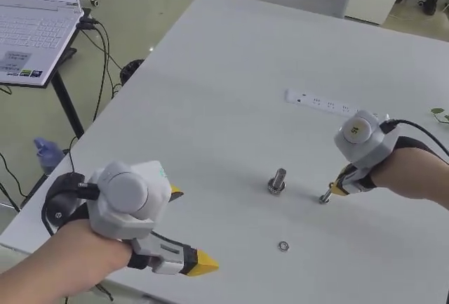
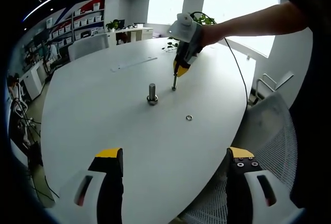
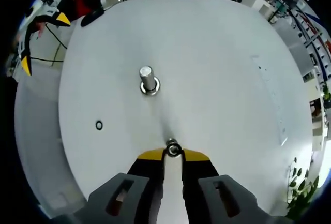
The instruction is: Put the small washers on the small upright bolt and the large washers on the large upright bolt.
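The left tongs (image 2: 176,154) gape open by the counter (image 1: 231,72) edge, with wide room ahead. The right tongs (image 3: 174,155), pinched shut, touch the small bolt (image 1: 325,196).

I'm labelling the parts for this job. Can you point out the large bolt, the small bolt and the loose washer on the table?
large bolt (image 1: 278,177): head view, on its threaded shaft.
small bolt (image 1: 325,196): head view, on its shaft near the table.
loose washer (image 1: 280,246): head view, on the ring's left edge.
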Motion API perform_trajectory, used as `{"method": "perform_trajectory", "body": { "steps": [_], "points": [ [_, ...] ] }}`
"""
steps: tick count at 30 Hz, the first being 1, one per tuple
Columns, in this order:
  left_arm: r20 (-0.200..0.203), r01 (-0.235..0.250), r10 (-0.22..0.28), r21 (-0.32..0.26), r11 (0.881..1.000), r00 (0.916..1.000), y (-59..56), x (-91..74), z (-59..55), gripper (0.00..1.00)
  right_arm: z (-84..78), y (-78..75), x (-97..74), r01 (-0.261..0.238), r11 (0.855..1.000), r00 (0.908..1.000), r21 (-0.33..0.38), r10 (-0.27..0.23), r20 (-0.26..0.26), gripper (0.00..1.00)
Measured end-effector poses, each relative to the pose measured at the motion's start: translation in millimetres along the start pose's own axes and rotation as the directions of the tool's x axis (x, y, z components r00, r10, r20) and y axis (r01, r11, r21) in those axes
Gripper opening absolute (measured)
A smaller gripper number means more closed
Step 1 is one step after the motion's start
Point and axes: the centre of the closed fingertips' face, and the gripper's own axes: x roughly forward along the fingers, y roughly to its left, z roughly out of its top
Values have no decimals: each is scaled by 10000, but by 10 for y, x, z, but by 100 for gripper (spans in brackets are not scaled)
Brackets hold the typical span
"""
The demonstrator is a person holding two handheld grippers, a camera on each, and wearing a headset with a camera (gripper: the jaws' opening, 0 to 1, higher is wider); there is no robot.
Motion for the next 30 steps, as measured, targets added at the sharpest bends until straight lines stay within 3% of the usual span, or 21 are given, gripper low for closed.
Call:
{"method": "perform_trajectory", "body": {
  "steps": [6, 16, 30],
  "points": [
    [-177, 61, -62, -46, 10000, 9998, -2, 21, -67, 79, -2, -19, -7, 22, 10000, 10000, 26, -22, -5, 12],
    [-170, 84, -85, -76, 9999, 9998, -3, 28, -61, 77, -25, -18, 9, 25, 10000, 10000, -29, -25, -60, 12],
    [-350, 130, -136, -183, 9997, 9993, -13, 33, -142, 75, -46, 9, 78, -69, 10000, 9998, -13, 69, -159, 12]
  ]
}}
